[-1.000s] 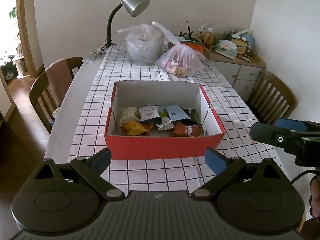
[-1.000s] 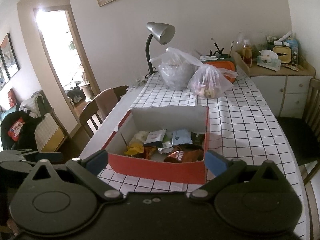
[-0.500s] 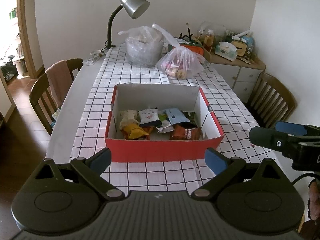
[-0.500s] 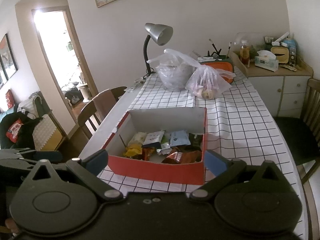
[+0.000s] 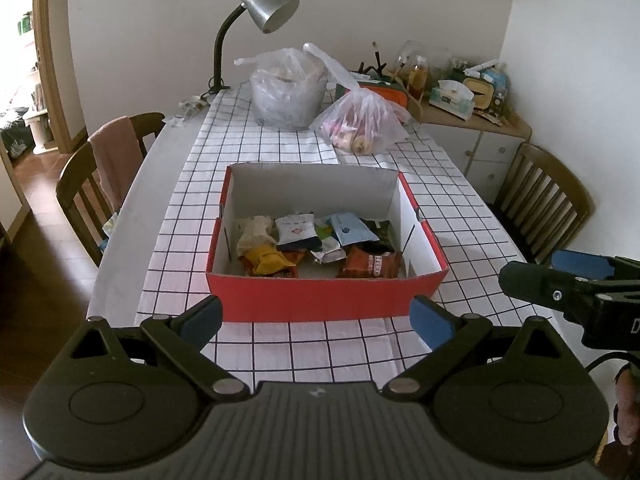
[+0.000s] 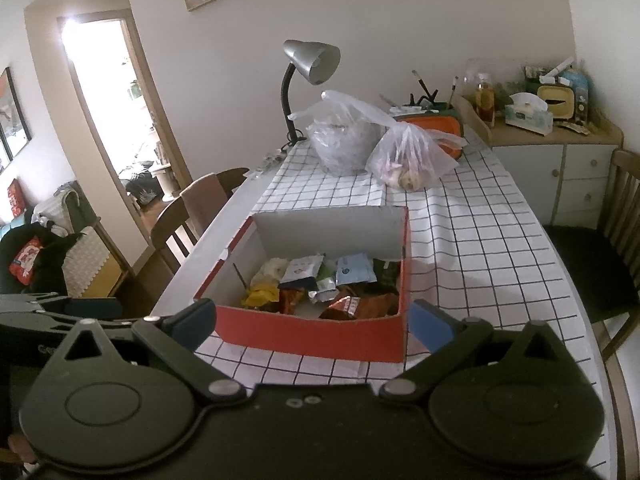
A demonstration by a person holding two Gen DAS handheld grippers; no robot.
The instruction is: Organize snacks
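Snack packets (image 5: 316, 240) lie heaped in an open red box (image 5: 326, 300) that sits near the front end of the worktop (image 5: 460, 208), on its black-and-white checked cloth. The packets crowd the near half of the box, overlapping one another: a yellow one (image 5: 268, 260) at the front left, an orange-brown one (image 5: 372, 264) at the front right, a white pouch (image 5: 294, 230) and a pale blue one (image 5: 352, 228) leaning behind them. The far half of the box floor is hidden by the angle, so how much room remains there cannot be told.

Both claws hang back from the box, short of its near wall, which reads as a pause with nothing in hand. The left claw (image 5: 316, 316) is spread wide, its blue pads (image 5: 430, 320) framing the red front wall without touching it. The right claw (image 6: 312, 318) is likewise spread and empty, seen from a little to the right of the box; in the left view its tip (image 5: 560, 276) shows off to the right, beside the worktop edge.

Two knotted plastic bags (image 5: 360, 128) and a desk lamp (image 5: 264, 4) stand at the far end, well apart from the box. Since no loose snacks show on the cloth, the gathering looks largely done; any sorting within the box would need a claw lowered over its rim.
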